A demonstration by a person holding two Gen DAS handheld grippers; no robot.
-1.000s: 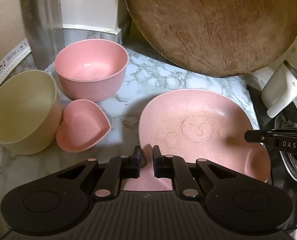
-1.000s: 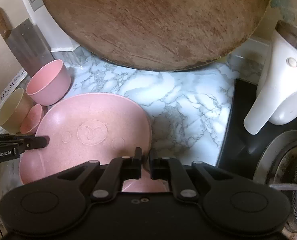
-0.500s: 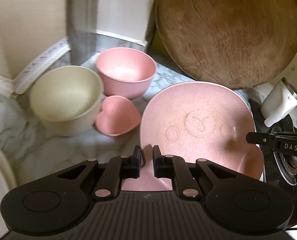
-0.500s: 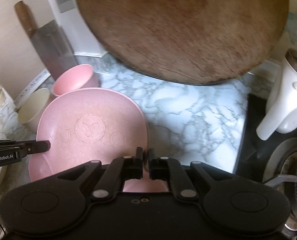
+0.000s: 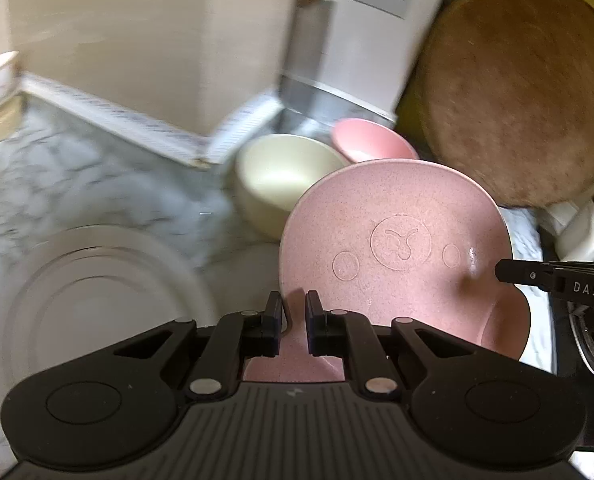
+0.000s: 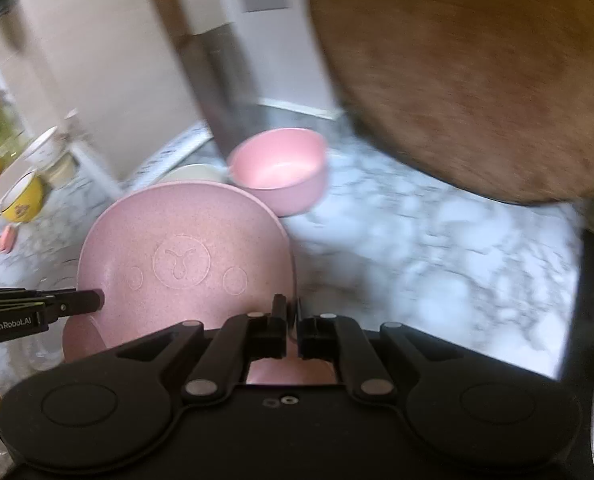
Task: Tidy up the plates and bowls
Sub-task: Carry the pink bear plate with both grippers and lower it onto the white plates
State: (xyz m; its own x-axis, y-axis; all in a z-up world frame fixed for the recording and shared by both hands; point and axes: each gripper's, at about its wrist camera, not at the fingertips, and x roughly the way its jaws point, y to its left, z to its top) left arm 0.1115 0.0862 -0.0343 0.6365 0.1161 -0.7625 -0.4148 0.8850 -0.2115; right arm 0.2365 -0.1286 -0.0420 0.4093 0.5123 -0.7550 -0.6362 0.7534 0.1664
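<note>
Grippers [image 5: 293,328] [image 6: 291,332] level, clamped on pink plate [image 5: 397,248].

Home kitchen: marble counter [image 6: 437,256], cleaver [image 6: 221,92], wooden chopping board [image 6: 477,72], stove burner [image 5: 589,336].

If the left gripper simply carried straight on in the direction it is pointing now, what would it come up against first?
Probably nothing new at once: the left gripper is already clamped on the near rim of the pink plate, which fills its line ahead. Beyond the plate's far edge stands the pink bowl, though blur leaves depth uncertain.

Marble countertop [image 6: 437,248] meets beige wall [image 5: 137,40]; round wooden board [image 6: 477,72] leans there.
</note>
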